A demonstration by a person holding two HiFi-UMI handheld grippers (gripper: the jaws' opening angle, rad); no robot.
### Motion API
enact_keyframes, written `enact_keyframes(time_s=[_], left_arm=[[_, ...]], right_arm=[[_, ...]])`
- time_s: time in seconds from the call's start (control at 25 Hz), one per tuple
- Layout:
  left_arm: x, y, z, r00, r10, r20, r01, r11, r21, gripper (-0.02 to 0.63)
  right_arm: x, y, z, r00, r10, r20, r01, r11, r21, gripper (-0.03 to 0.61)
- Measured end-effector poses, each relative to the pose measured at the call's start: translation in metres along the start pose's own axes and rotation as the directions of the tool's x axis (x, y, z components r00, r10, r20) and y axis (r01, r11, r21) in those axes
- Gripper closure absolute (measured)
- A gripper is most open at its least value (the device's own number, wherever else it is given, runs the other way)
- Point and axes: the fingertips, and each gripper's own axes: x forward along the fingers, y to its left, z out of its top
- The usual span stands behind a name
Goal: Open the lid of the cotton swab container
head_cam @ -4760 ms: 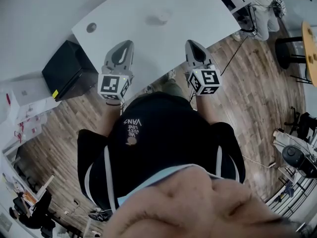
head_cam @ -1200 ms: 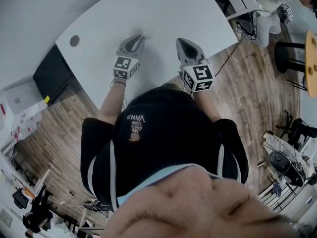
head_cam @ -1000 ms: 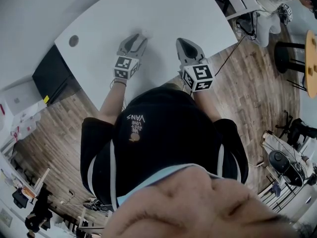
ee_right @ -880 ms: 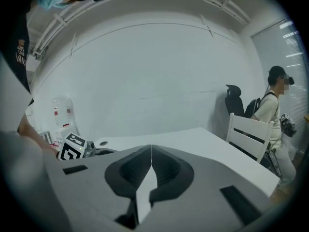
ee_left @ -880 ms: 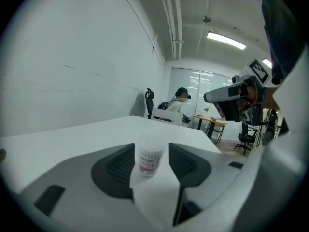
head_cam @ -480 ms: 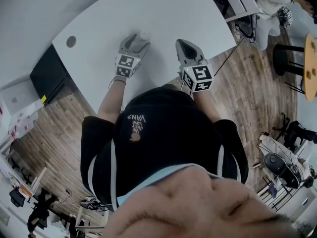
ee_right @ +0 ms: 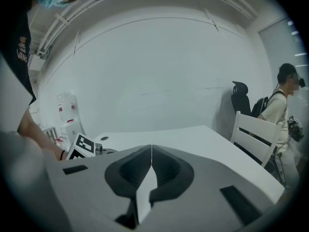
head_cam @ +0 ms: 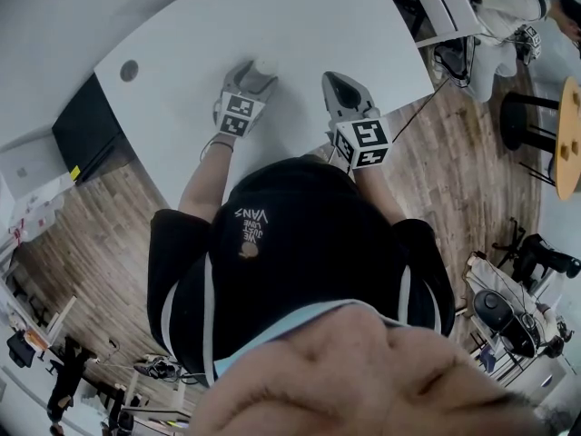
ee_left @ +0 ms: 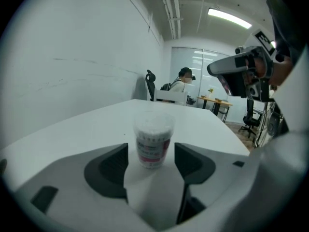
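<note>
The cotton swab container [ee_left: 153, 132], a small clear tub with a pink label and its lid on, stands upright on the white table [head_cam: 300, 16]. My left gripper [ee_left: 151, 164] has its jaws around the tub and they are opening, with a gap showing at each side. In the head view the container [head_cam: 265, 65] sits at the tip of the left gripper [head_cam: 255, 74]. My right gripper [head_cam: 332, 80] rests to its right, jaws shut and empty, as the right gripper [ee_right: 151, 153] view confirms.
A round cable hole [head_cam: 129, 69] lies at the table's far left, above a black cabinet [head_cam: 86, 125]. The table edge [head_cam: 399, 84] runs just right of my right gripper. A white chair [ee_right: 256, 134] and a seated person [ee_left: 181, 83] are beyond the table.
The left gripper's jaws have spread apart around the container, which now shows at their tip. The right gripper has stayed in place, shut.
</note>
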Motion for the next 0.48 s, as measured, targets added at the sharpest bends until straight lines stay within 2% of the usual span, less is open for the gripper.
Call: enact_keyframes(time_s=[0.2,0.48], left_arm=[[0.006,-0.001,-0.006,0.998,0.016,-0.054,-0.016,1.0,0.012,0.337],[0.013,0.001,-0.007,0.996,0.037,-0.083,-0.037,0.999,0.006,0.339]], right_arm=[[0.007,-0.001,-0.001,1.0,0.024,0.001,-0.024,1.0,-0.004,0.566],[0.01,0.0,-0.003,0.999,0.041,0.002,-0.041,0.999,-0.002,0.565]])
